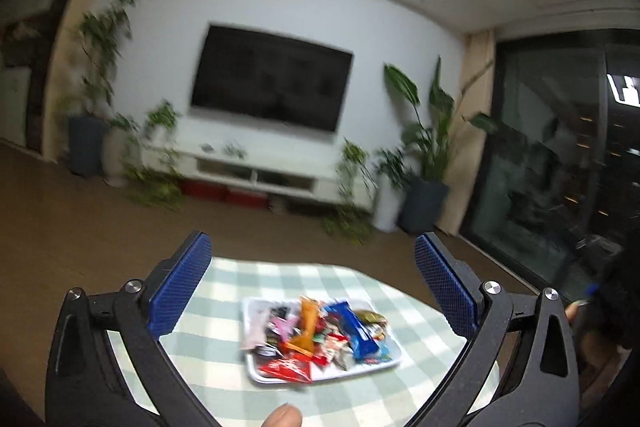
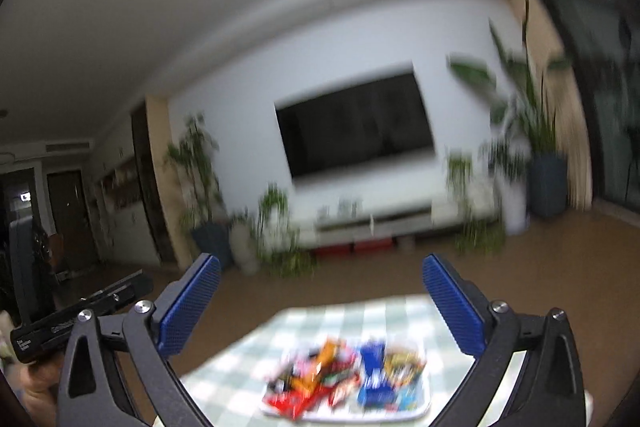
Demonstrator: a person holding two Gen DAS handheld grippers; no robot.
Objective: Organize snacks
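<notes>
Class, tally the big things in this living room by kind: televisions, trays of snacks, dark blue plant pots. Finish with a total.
Televisions: 1
Trays of snacks: 1
Dark blue plant pots: 2
Total: 4

A low worktop stands on the brown floor, covered by a green-and-white checked cloth. A white tray rests directly on the cloth near the middle, heaped with wrapped snacks in red, orange and blue.
</notes>
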